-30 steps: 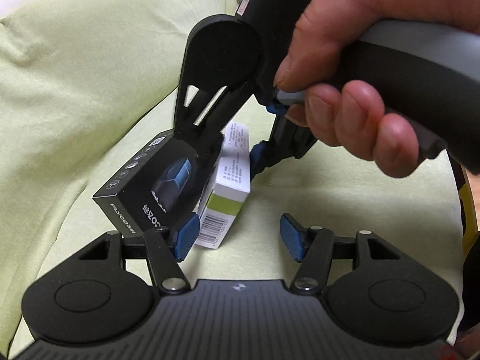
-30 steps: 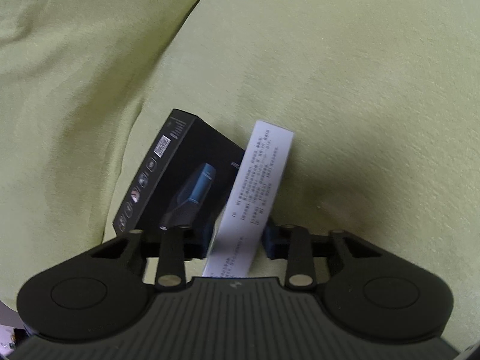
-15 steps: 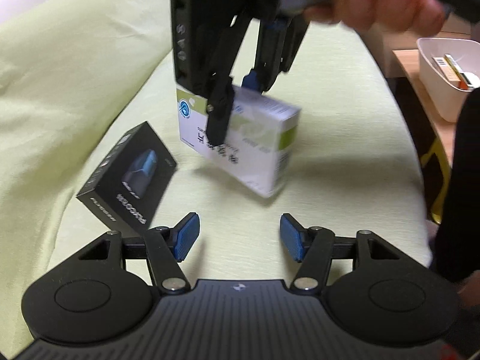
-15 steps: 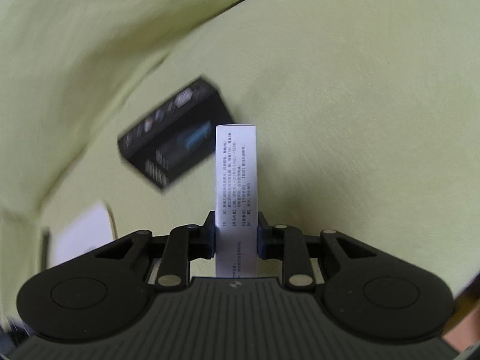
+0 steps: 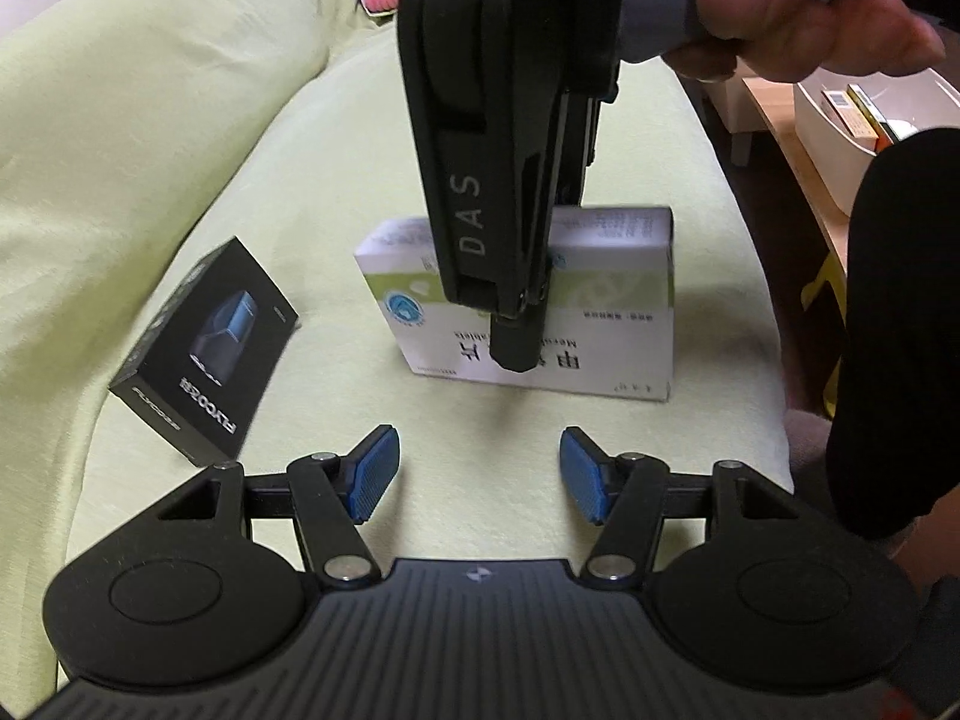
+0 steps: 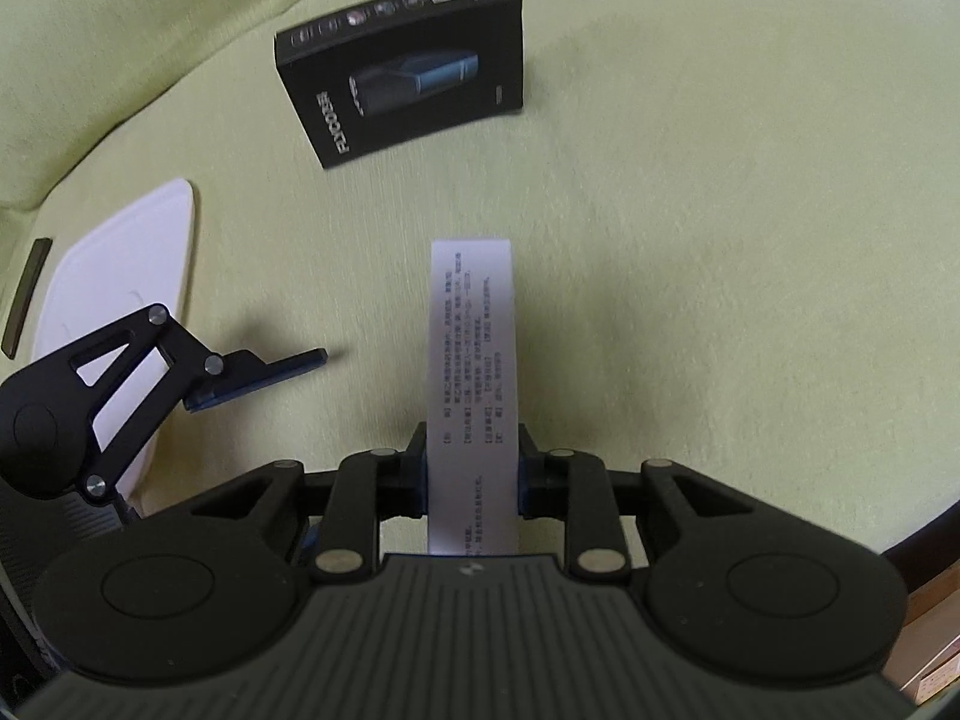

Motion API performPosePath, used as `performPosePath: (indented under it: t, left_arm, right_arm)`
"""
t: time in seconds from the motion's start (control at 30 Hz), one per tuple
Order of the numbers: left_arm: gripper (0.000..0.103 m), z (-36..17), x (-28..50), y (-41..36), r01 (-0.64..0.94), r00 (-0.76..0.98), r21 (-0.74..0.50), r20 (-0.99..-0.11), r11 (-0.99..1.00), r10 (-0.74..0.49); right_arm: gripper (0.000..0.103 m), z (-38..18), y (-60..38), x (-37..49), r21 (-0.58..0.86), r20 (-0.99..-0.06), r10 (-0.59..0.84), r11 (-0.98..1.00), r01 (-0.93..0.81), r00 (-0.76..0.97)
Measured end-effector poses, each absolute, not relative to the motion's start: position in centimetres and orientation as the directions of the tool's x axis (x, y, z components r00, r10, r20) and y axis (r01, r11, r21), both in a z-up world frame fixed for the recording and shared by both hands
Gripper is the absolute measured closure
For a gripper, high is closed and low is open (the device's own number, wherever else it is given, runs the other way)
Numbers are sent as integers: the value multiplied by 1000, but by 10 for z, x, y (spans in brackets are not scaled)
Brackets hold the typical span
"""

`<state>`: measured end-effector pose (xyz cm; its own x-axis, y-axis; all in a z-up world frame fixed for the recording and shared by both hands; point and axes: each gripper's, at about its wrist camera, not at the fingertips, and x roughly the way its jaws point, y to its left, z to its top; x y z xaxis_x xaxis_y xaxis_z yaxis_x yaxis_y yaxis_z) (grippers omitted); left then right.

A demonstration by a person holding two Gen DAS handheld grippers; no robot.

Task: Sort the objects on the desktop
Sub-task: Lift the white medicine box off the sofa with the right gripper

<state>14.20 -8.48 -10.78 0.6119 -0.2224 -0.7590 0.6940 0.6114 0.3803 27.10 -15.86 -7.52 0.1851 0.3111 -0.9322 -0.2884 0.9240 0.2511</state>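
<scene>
A white and green medicine box (image 5: pixel 612 312) hangs above the pale green cushion, clamped from above by my right gripper (image 5: pixel 516 324), which a hand (image 5: pixel 798 18) holds. In the right wrist view the same box (image 6: pixel 471 360) stands edge-on between the shut blue pads of that gripper (image 6: pixel 474 474). A black product box (image 5: pixel 207 354) lies flat on the cushion at left, also visible as the black box (image 6: pixel 408 84) at the top of the right wrist view. My left gripper (image 5: pixel 479 474) is open and empty, low over the cushion in front of both boxes.
The cushion (image 5: pixel 150 138) rises into a soft backrest on the left. A white bin (image 5: pixel 840 120) with small boxes sits on a wooden table at the far right. A dark sleeve (image 5: pixel 900 330) fills the right edge. A white tray-like object (image 6: pixel 120 276) lies at left.
The right gripper closed on the medicine box, lifted it off the cushion away from the black box and turned it level. The black box now lies alone. The left gripper stayed open.
</scene>
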Motion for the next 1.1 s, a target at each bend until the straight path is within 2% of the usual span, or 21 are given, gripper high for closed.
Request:
performPosePath:
  t: [0.23, 0.57, 0.8, 1.0, 1.1]
  left_arm:
    - [41, -108, 144, -85, 697, 608, 374, -760, 611, -229]
    - [41, -95, 136, -113, 731, 608, 391, -745, 560, -275]
    - [41, -81, 122, -151, 792, 577, 387, -728, 472, -371]
    - [41, -63, 97, -179, 836, 546, 396, -673, 381, -498]
    - [40, -59, 85, -195, 846, 533, 426, -664, 321, -525]
  right_arm:
    - [81, -80, -163, 266, 265, -918, 327, 926, -269, 224]
    - [81, -32, -205, 239, 325, -860, 380, 922, -210, 340]
    - [81, 1, -247, 203, 394, -817, 427, 904, -165, 388]
    - [81, 13, -282, 169, 406, -808, 422, 904, -131, 410]
    - [81, 17, -300, 154, 406, -804, 413, 907, -113, 428]
